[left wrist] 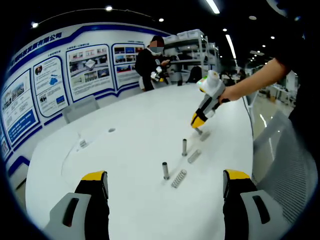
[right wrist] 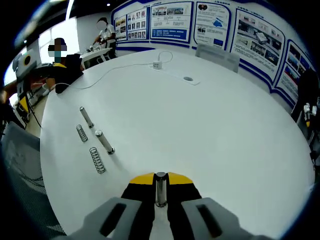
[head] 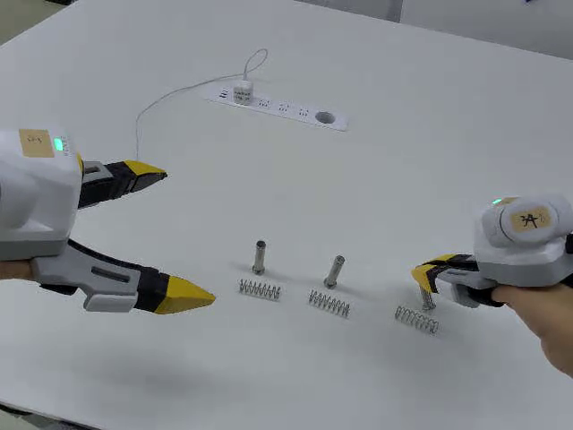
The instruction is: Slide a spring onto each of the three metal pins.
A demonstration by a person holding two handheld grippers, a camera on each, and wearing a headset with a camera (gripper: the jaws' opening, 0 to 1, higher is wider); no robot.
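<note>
With the right claw (head: 424, 276) clamped on the rightmost metal pin (right wrist: 160, 190) and the left claw (head: 189, 234) spread apart above the white surface (head: 385, 197), that pin is best held steady and upright so the spring (head: 417, 319) lying just beside it can thread on cleanly.

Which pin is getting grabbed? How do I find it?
On the white table, find the row of three metal pins. Take the end pin beside the right gripper. Its neighbours stand free; only this one is pinched between yellow jaws.
</note>
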